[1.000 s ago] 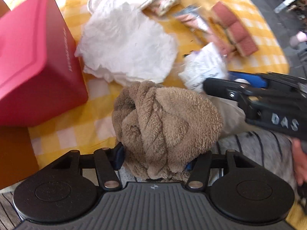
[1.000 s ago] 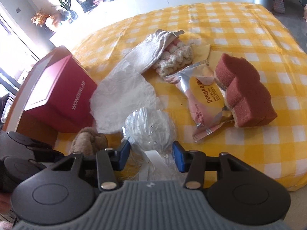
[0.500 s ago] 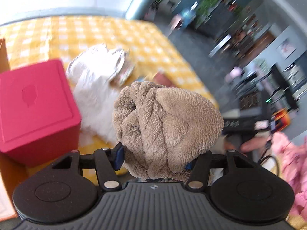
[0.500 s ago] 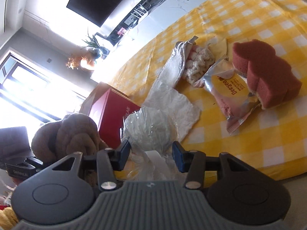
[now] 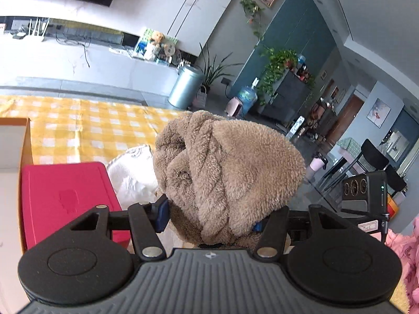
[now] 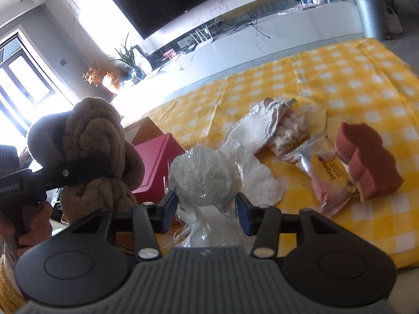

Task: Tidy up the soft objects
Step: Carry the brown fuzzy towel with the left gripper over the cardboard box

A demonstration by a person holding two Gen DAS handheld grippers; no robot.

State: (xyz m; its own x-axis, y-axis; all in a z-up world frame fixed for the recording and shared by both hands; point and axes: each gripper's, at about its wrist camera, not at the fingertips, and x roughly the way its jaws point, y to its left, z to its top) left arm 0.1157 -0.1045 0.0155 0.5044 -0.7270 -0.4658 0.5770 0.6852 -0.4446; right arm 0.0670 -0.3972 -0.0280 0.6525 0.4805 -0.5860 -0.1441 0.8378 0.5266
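Note:
My left gripper (image 5: 209,216) is shut on a brown knotted plush cushion (image 5: 227,172), held up in the air above the table edge. The cushion also shows at the left of the right wrist view (image 6: 86,146). My right gripper (image 6: 207,210) is shut on a white item wrapped in clear plastic (image 6: 207,180), lifted near the table's front edge. On the yellow checked cloth (image 6: 340,83) lie white tissue paper (image 6: 256,178), a white cloth (image 6: 259,128) over a knitted piece (image 6: 290,133), a snack packet (image 6: 327,178) and a red sponge (image 6: 369,164).
A red box (image 5: 68,196) sits at the table's left beside an open cardboard box (image 5: 13,146). A pink fluffy thing (image 5: 408,248) is at the far right. A grey bin (image 5: 186,86) and plants stand beyond the table.
Both grippers have lifted and tilted upward with their loads. The views now show the room beyond the table instead of the tabletop.

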